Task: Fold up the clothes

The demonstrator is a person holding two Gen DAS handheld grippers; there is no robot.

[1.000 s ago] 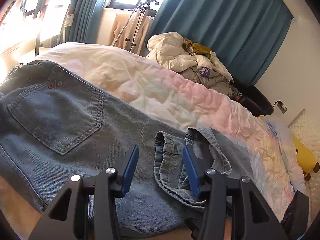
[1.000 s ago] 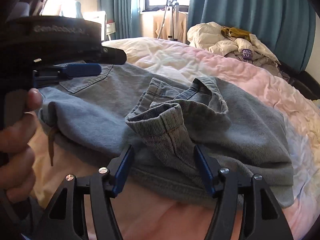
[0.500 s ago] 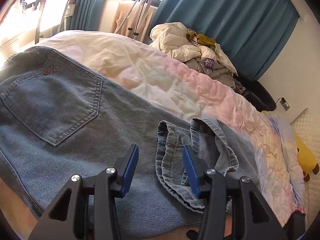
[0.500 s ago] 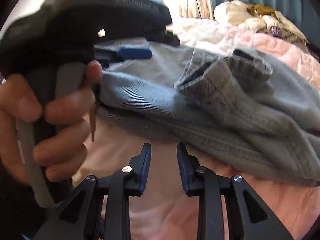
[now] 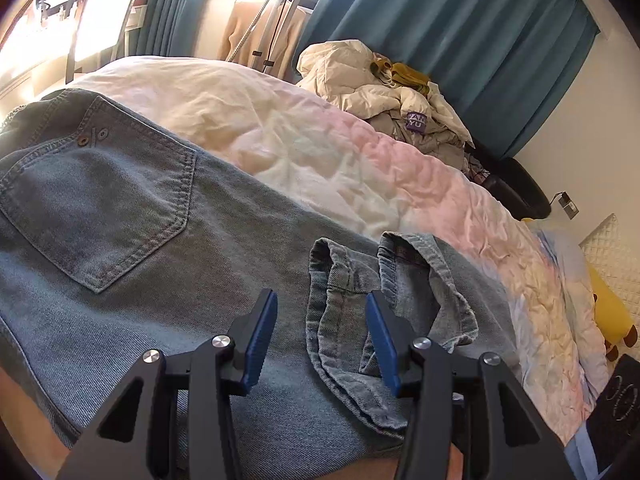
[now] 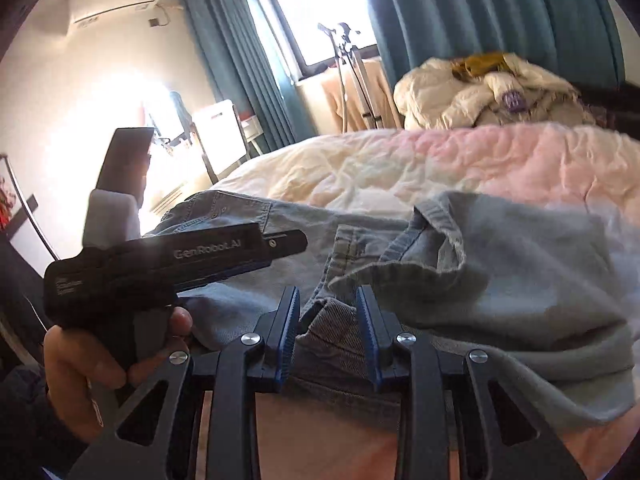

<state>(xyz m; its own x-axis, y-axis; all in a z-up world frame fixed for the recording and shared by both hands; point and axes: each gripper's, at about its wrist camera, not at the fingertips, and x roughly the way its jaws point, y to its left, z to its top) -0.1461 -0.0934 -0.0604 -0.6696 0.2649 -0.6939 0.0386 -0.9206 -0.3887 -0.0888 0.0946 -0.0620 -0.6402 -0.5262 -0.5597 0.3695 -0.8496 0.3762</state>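
Strong daylight pours through the window [image 6: 316, 12] ahead, blowing out the wall [image 6: 100, 128] up to the left. Fisheye bending curves every edge into dark corners; the right wrist view is slightly motion-blurred.

Sunlit bedroom with teal curtains

Teal curtains [image 5: 460, 40] fill the upper right beside a bright window [image 6: 312, 4]; a pink-and-cream quilted bed [image 5: 340, 152] crosses mid-frame, an air conditioner [image 6: 112, 8] high on the upper-left wall.

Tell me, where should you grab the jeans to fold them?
Probably by the leg cuffs, coming from the near bed edge. They lie doubled back on the jeans, thick hems raised and bunched, so fingers can slip around them. The right gripper already straddles one hem.
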